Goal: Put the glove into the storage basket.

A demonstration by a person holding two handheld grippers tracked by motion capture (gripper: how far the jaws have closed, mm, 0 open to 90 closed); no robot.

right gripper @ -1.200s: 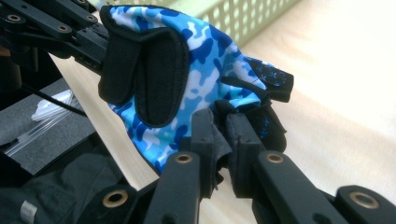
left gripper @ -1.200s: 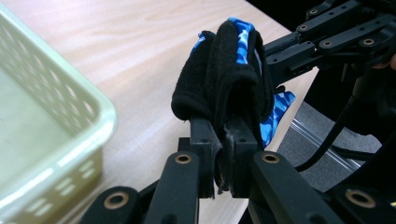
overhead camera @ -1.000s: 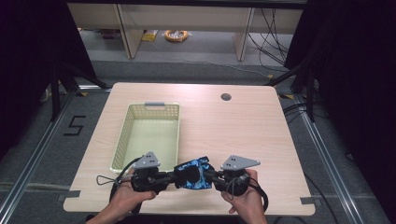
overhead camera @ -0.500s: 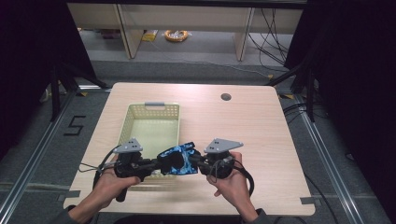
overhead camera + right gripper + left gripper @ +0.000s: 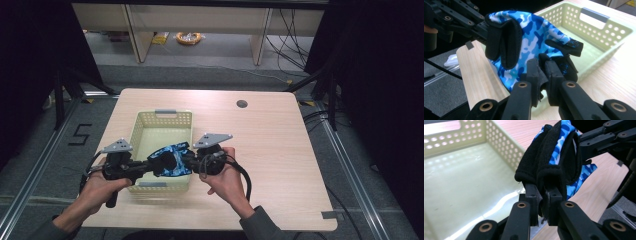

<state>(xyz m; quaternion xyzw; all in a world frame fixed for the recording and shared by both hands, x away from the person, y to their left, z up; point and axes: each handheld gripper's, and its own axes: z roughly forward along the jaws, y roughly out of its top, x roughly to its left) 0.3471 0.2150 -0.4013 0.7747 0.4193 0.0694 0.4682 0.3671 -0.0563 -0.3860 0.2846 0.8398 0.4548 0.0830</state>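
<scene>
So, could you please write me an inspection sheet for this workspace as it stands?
Surface: wooden table, round hole near the far edge.
Job's things: blue camouflage glove held over the near end of the pale green basket.
Clutter: nothing seen.
Grippers: left gripper and right gripper each shut on the glove.
Cables: black cable loops from the right gripper.
Surroundings: grey floor, shelves, floor marking "5".

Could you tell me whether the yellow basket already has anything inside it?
Empty. The basket shows only its bare floor; the glove hangs above its near end, pinched between the left tongs and right tongs.
</scene>
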